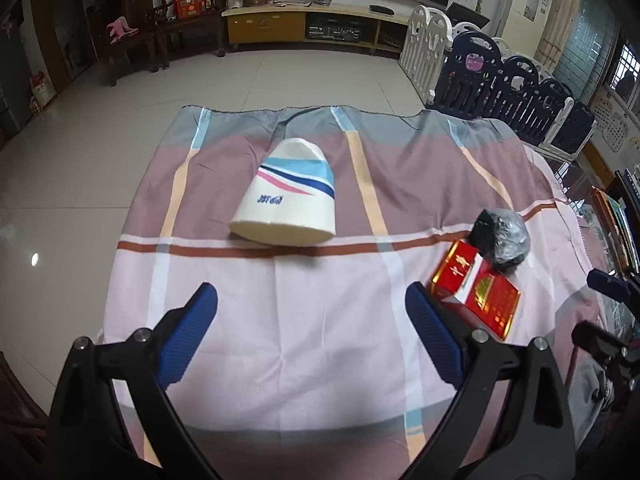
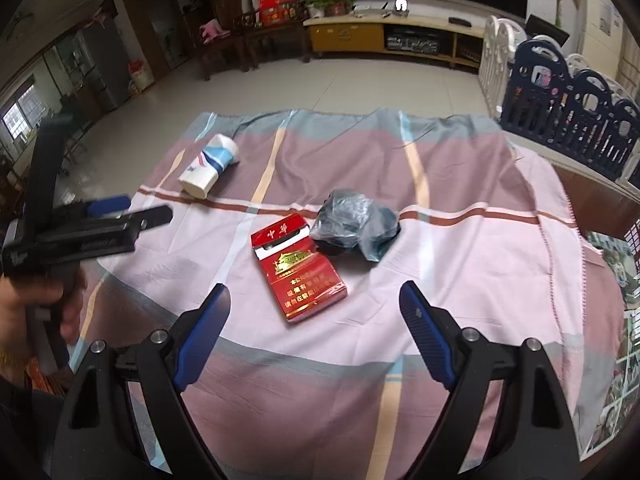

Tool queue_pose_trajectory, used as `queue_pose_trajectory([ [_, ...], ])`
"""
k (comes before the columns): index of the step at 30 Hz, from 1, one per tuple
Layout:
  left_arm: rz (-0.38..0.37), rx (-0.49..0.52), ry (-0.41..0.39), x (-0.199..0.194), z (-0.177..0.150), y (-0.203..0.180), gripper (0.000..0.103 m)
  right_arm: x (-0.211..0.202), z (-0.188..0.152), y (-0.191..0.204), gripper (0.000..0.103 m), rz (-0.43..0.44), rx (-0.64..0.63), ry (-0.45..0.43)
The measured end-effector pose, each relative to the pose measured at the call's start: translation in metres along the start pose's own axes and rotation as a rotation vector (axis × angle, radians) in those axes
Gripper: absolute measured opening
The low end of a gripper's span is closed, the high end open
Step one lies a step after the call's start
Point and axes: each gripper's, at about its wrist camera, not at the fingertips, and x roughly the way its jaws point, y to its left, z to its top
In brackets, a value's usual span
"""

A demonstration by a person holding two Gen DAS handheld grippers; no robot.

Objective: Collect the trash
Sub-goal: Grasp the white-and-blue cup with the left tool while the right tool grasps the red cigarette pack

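Both grippers hang over the striped cloth [image 2: 460, 240] with nothing in them. The left gripper [image 1: 312, 320] has its jaws spread wide, blue pads apart, aimed down at the crushed paper cup [image 1: 286, 196], which lies on its side across the brown stripe, well clear of the pads. The right gripper [image 2: 314, 316] is just as wide apart, and the red cigarette pack [image 2: 298, 268] sits flat right between and ahead of its tips, lid flipped up. Touching the pack's far corner is a crumpled dark plastic bag [image 2: 354, 224], probably the place the rubbish is meant to go, though I can't say for sure.

To do this well, I'd say the right one should come down square over the pack's narrow sides, pads low against the cloth, and avoid pinching fabric or nudging the bag. The left wants to take the cup across its flattened body, gently, since it looks ready to buckle or roll.
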Motion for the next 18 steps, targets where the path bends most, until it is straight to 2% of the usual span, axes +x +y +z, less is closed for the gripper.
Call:
queue_pose_trajectory([
  [3, 0.001, 0.035, -0.010, 0.020, 0.016, -0.005, 0.095, 0.018, 0.002, -0.001, 0.084, 0.015, 0.003, 0.037],
  [6, 0.025, 0.041, 0.017, 0.048, 0.030, -0.005, 0.094, 0.026, 0.003, -0.001, 0.084, 0.035, 0.006, 0.049],
  [12, 0.066, 0.034, 0.036, 0.083, 0.048, 0.002, 0.086, 0.038, 0.003, -0.006, 0.084, 0.057, 0.024, 0.076],
  [14, 0.093, 0.049, 0.032, 0.084, 0.048, 0.003, 0.072, 0.042, 0.004, -0.006, 0.084, 0.058, 0.018, 0.078],
  [15, 0.086, 0.049, 0.027, 0.082, 0.049, 0.005, 0.071, 0.044, 0.005, -0.005, 0.084, 0.060, 0.012, 0.075],
  [16, 0.068, 0.039, 0.022, 0.078, 0.049, 0.006, 0.062, 0.048, 0.007, -0.004, 0.084, 0.064, 0.006, 0.079],
  [17, 0.039, 0.029, 0.019, 0.073, 0.050, 0.007, 0.040, 0.052, 0.008, -0.003, 0.084, 0.068, 0.003, 0.085],
  [18, 0.009, 0.022, 0.022, 0.067, 0.052, 0.005, 0.036, 0.056, 0.010, -0.002, 0.084, 0.074, -0.002, 0.092],
])
